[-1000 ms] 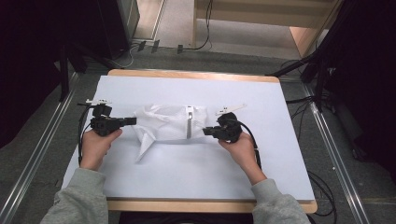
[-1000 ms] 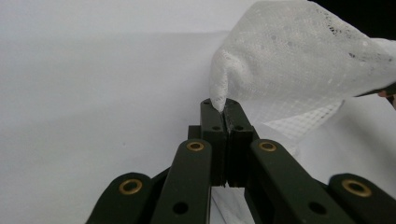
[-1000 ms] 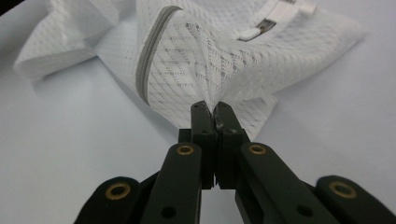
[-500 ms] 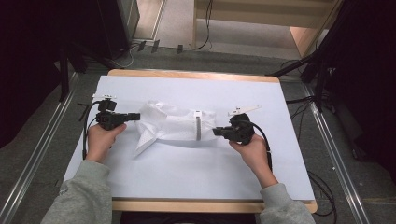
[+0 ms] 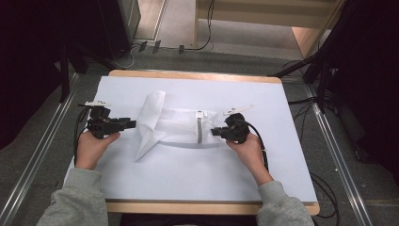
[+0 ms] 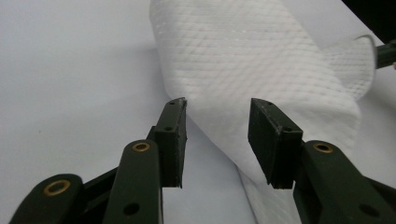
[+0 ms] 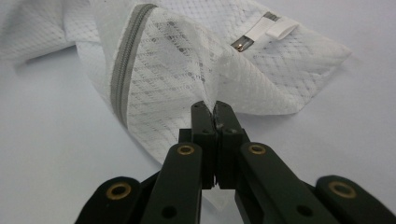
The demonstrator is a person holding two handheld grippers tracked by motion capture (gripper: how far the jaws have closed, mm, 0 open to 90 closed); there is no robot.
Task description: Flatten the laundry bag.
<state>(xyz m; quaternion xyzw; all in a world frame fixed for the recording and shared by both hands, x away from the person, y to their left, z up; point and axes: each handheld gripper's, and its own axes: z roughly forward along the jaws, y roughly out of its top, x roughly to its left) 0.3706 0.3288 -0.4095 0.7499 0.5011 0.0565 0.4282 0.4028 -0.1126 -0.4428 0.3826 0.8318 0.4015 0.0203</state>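
Item: mesh bag, white, with a grey zip and a small white tab at the slider. It lay flat-ish in the middle of the white sheet covering the table, its left end folded up in a rounded flap and one corner trailing toward the person.

Material: thin open-weave netting, see-through where single-layered; judged very light, limp and without stiffness, so it would sag and fold wherever unsupported. Not fragile, though the weave could snag on a jaw corner. Not slippery against the pads, by the look of the pinch held at its right edge.

Right gripper: clenched on a raised pleat of mesh at the bag's right edge, jaws pressed together with cloth between them.

Left gripper: released; its jaws had just been opening and stood apart, with the folded left end just ahead of them and the cloth edge running between the pads, neither pad pressing on it. In the high view it sat just left of the bag.

Where to take hold: edges and corners, pinching a doubled fold rather than a single layer; the zip seam looked the firmest line. Two grips well apart would be needed to keep it spread
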